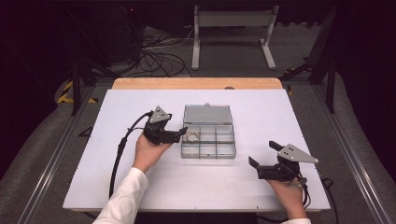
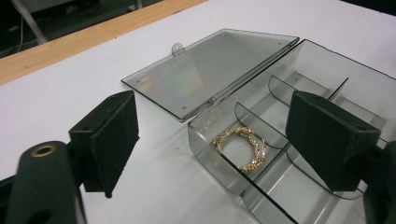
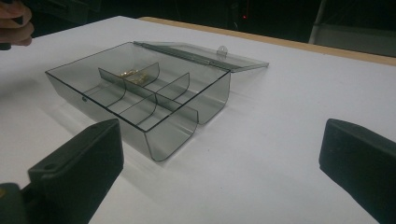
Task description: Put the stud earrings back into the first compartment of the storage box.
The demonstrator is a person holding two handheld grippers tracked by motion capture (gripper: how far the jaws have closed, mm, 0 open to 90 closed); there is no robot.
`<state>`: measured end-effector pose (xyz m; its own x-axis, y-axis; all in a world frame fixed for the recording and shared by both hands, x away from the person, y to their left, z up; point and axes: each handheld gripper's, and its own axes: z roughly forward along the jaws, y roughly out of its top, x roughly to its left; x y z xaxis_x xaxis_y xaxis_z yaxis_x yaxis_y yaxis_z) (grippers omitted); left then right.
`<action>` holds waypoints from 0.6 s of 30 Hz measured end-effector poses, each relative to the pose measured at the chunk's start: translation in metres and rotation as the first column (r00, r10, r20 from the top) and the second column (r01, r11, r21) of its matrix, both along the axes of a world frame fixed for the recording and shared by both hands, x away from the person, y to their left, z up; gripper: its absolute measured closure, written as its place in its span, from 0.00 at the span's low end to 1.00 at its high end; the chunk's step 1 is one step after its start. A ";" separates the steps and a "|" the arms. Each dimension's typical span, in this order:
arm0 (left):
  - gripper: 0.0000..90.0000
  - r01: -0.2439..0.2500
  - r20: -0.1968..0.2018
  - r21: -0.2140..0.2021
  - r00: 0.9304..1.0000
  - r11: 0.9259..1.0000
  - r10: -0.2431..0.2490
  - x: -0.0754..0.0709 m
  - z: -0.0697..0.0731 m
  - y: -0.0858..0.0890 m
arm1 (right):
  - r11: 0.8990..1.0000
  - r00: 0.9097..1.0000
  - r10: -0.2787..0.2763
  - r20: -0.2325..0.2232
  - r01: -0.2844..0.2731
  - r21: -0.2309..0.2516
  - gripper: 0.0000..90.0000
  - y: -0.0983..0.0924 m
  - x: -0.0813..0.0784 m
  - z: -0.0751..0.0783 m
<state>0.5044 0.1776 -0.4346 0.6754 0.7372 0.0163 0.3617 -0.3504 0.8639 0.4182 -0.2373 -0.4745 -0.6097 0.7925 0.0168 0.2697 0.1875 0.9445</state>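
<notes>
A clear grey compartment box [image 1: 208, 157] stands mid-table with its lid [image 1: 208, 114] laid open flat behind it. A gold chain bracelet [image 1: 192, 136] lies in the box's back left compartment. My left gripper [image 1: 181, 133] is at the box's left edge with its jaws open. In the left gripper view the left gripper [image 2: 222, 135] has the bracelet [image 2: 254, 158] lying in the box [image 2: 205, 154] beyond and below the pads, untouched. My right gripper [image 1: 264, 154] rests open at the front right, apart from the box. The right gripper [image 3: 222, 158] has nothing between its jaws and faces the box [image 3: 173, 135].
The white tabletop [image 1: 140, 186] has a wooden strip [image 1: 196, 83] along its far edge. A metal stand [image 1: 231, 32] and cables [image 1: 154, 60] lie on the floor beyond. The box's other compartments hold nothing. The person's left hand [image 3: 14, 23] shows beyond the box.
</notes>
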 end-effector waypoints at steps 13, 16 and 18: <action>0.14 -0.007 0.047 -0.053 0.999 0.999 0.009 -0.022 0.007 0.026 | 0.999 1.000 -0.014 0.005 0.014 0.030 0.00 -0.004 -0.001 -0.001; 0.14 -0.010 0.055 -0.076 0.998 0.997 0.014 -0.026 0.007 0.032 | 0.999 1.000 -0.017 0.007 0.017 0.029 0.00 -0.004 -0.001 -0.001; 0.14 -0.009 0.060 -0.076 0.998 0.997 0.013 -0.028 0.007 0.036 | 0.999 1.000 -0.021 0.008 0.021 0.032 0.00 -0.003 0.000 -0.001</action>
<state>0.4759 0.2140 -0.4279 0.6668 0.7452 0.0005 0.3114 -0.2793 0.9083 0.4179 -0.2407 -0.4754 -0.5932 0.8042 0.0377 0.2656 0.1513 0.9521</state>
